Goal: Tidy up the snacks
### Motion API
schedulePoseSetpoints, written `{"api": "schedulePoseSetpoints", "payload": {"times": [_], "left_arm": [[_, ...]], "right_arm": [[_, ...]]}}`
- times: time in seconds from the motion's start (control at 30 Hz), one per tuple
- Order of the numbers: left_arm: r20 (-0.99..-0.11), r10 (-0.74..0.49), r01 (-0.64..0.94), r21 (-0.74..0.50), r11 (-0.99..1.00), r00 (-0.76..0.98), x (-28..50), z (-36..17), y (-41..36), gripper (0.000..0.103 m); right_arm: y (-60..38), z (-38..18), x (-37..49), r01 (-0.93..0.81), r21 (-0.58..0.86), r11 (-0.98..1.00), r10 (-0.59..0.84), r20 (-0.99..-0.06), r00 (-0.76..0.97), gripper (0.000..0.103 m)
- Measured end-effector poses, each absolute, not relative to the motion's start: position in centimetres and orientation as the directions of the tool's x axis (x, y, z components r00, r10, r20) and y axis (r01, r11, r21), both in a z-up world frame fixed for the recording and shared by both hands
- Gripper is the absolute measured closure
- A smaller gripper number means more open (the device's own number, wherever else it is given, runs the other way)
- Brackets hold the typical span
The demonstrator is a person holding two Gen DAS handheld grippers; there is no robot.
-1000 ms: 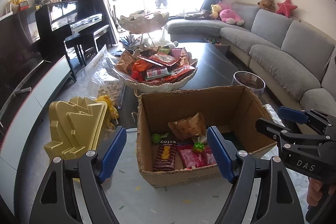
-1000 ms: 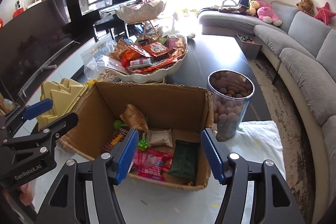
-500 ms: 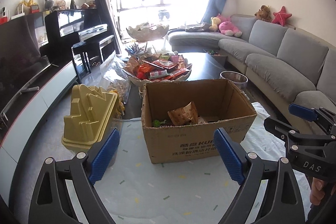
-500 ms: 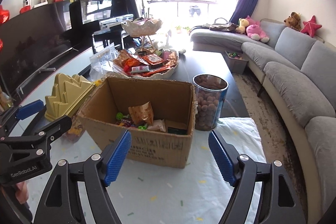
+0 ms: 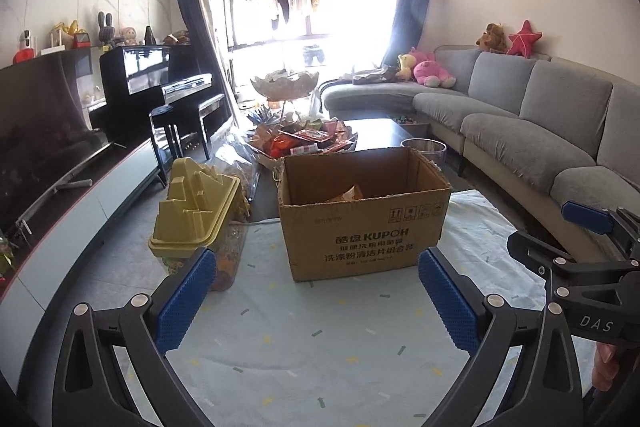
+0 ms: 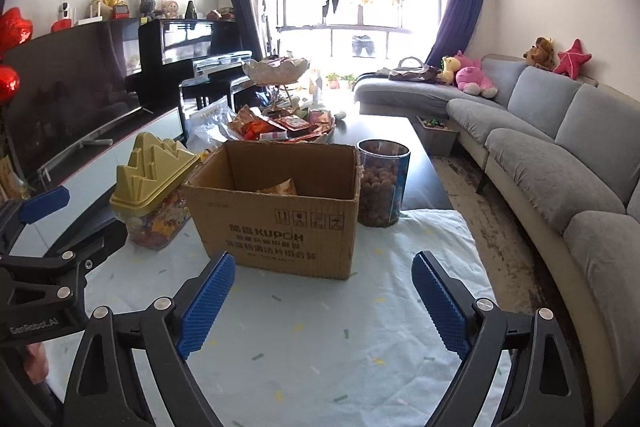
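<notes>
An open cardboard box (image 5: 362, 227) (image 6: 280, 223) stands on a pale cloth; only the top of an orange snack packet (image 5: 347, 194) (image 6: 282, 187) shows inside it. Behind it, a white bowl piled with snack packets (image 5: 308, 141) (image 6: 280, 127) sits on the dark table. My left gripper (image 5: 318, 293) is open and empty, held back from the box's front. My right gripper (image 6: 322, 297) is open and empty, also in front of the box. Each gripper shows at the edge of the other's view.
A clear container with a yellow lid (image 5: 196, 211) (image 6: 154, 179) stands left of the box. A clear jar of brown balls (image 6: 382, 183) stands right of it. A grey sofa (image 5: 540, 131) runs along the right; a TV unit (image 5: 60, 163) and piano lie left.
Both grippers have pulled back and lowered away from the box, from above its opening to in front of it. The box's contents are now mostly hidden. Both stay open.
</notes>
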State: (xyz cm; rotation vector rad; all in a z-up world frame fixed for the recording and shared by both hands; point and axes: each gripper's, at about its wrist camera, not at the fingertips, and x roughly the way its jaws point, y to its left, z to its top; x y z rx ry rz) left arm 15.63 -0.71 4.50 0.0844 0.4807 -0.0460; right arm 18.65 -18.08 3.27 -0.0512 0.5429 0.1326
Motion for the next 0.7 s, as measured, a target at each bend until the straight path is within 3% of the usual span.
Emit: {"api": "schedulePoseSetpoints", "payload": {"times": [0.7], "left_arm": [[-0.403,-0.028,0.062,0.073,0.995,0.915,9.4,5.3,-1.0,0.0]], "right_arm": [[-19.3,3.1,12.1,-0.13,0.034,0.991,0.129,-0.516,0.847,0.011]]}}
